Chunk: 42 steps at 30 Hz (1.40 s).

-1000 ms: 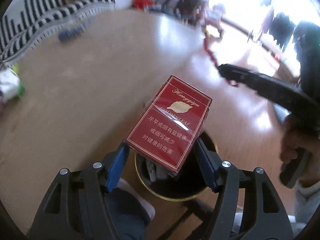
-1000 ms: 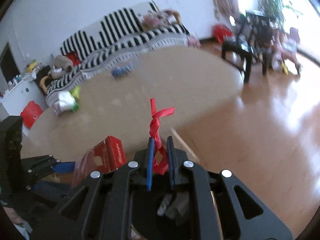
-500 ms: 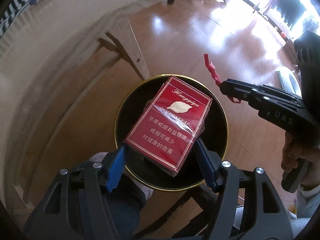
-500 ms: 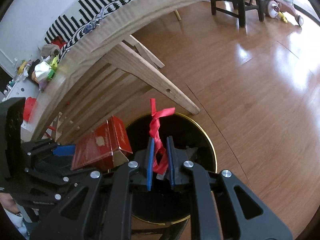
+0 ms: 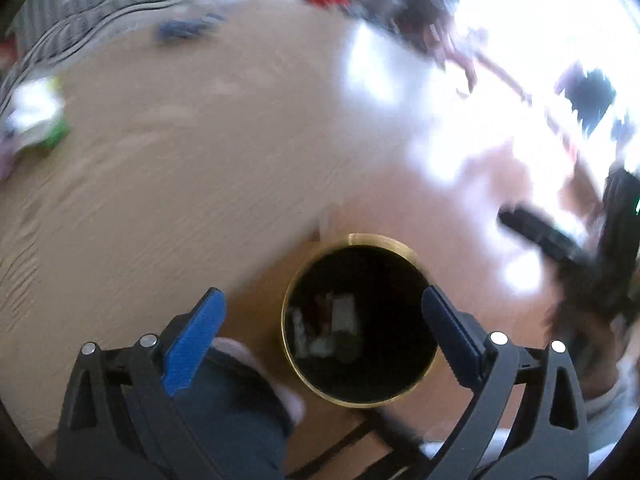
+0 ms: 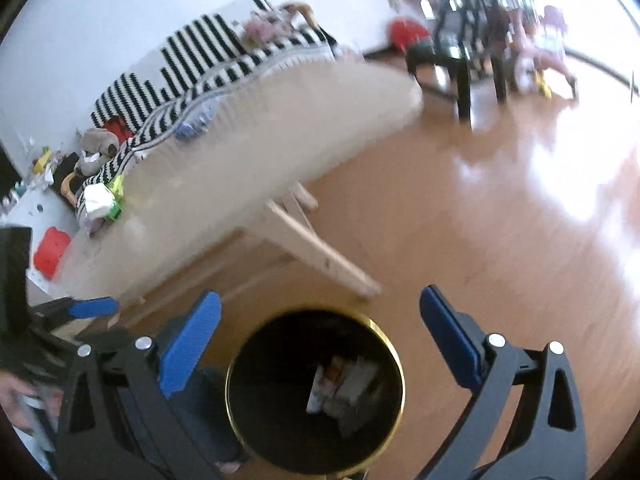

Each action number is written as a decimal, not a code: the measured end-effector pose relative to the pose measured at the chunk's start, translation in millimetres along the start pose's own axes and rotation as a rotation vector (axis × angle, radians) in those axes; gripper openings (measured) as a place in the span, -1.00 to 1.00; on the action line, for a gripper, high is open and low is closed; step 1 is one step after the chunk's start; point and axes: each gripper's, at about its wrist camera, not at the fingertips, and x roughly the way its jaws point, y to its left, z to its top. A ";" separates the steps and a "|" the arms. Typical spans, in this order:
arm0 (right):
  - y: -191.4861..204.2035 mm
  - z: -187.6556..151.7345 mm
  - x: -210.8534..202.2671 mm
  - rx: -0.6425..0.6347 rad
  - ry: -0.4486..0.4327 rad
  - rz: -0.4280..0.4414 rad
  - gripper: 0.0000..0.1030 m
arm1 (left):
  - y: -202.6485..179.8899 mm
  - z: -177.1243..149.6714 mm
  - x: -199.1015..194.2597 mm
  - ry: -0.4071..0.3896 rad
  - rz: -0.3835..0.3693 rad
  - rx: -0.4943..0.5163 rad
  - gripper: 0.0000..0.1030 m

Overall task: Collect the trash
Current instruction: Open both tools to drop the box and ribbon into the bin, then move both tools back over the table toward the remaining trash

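- Table (image 6: 256, 152): near edge runs diagonally just past the bin (image 6: 316, 394); its wooden legs (image 6: 320, 256) angle down to the floor right beside the bin's far rim.
- Bare floor (image 6: 500, 220) spreads to the R of bin; dark chair (image 6: 464, 64) well apart at the back.
- L gripper (image 5: 320, 316): spread wide, nothing between the blue pads (image 5: 192, 344). Bin (image 5: 358, 320) sits below, between the fingers, closer to the R one.
- R gripper (image 6: 320, 320): also wide, nothing held. Bin below, centred between fingers.
- Trash (image 6: 344, 388) lies at bin bottom, pale scraps, blurred; also seen in L view (image 5: 328, 332).
- On table far side: white/green wad (image 6: 100, 200), blue item (image 6: 192, 124). Both well apart from grippers.
- L view heavily blurred.
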 end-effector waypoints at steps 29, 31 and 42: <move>395.4 116.6 213.3 -0.436 0.012 0.158 0.87 | 340.7 82.3 -38.7 -0.183 0.644 -0.311 0.87; 390.0 115.8 220.0 -0.428 0.026 0.162 0.87 | 347.3 86.6 -34.1 -0.187 0.642 -0.318 0.87; 373.1 116.1 230.1 -0.427 0.032 0.146 0.87 | 373.7 77.2 -36.6 -0.139 0.676 -0.339 0.87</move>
